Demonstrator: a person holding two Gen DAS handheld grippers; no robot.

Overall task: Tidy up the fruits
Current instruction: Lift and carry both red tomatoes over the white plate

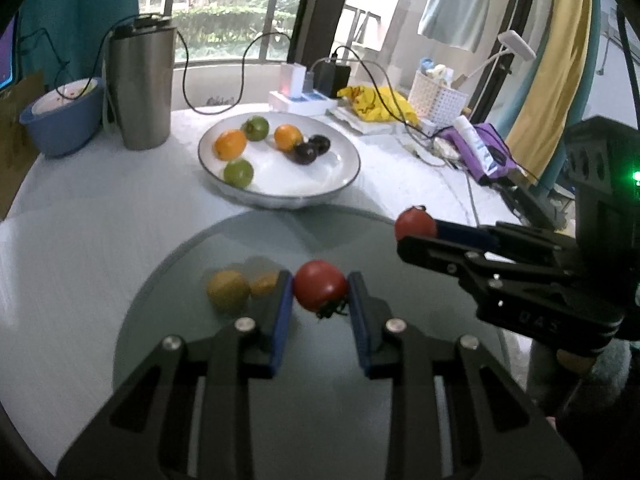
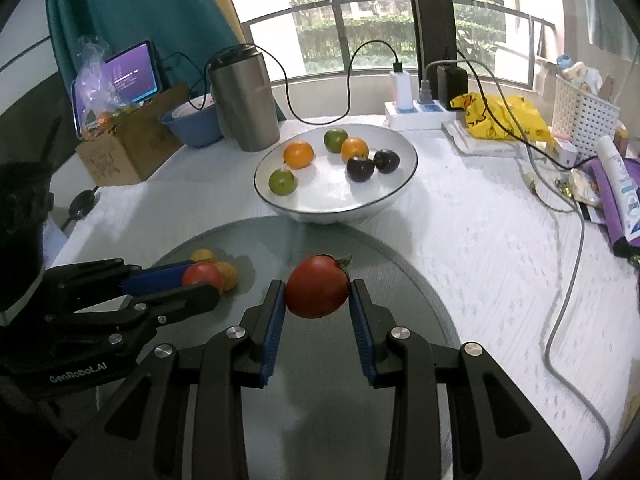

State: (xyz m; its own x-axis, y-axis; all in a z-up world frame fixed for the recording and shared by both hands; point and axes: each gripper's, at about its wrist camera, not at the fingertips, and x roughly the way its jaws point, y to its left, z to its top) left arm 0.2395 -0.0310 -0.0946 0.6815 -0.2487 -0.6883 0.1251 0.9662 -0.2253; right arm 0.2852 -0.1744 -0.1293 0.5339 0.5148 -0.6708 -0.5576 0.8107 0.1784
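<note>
1. Left wrist view: the left gripper [image 1: 320, 286] fills the foreground, its blue pads clamped on a red tomato [image 1: 320, 285] whose green stalk hangs at the underside, above a round grey mat [image 1: 200, 360] on the worktop [image 1: 80, 240].
2. Just left of the gripper, two yellowish fruits [image 1: 228, 289] lie on the mat, blurred.
3. At the right of this view, the right gripper [image 1: 416, 236] reaches in from the side, closed on a second tomato [image 1: 415, 224].
4. Beyond the mat stands a white bowl [image 1: 344, 160] holding two oranges [image 1: 231, 144], two green fruits [image 1: 238, 173] and two dark plums [image 1: 305, 153].
5. A steel tumbler [image 1: 142, 88] and a blue bowl [image 1: 60, 128] stand at the far left.
6. Right wrist view: the right gripper [image 2: 318, 288] is nearest, its pads pressed on either side of a large red tomato [image 2: 318, 286] over the grey mat [image 2: 320, 380].
7. At the left of this view, the left gripper [image 2: 204, 280] grips the smaller tomato [image 2: 202, 275] beside the yellowish fruits [image 2: 228, 274].
8. The white bowl [image 2: 400, 184] sits just past the mat's far edge, with the same six fruits inside.
9. A yellow bag [image 2: 504, 118] and a white basket [image 2: 580, 112] lie at the far right.
</note>
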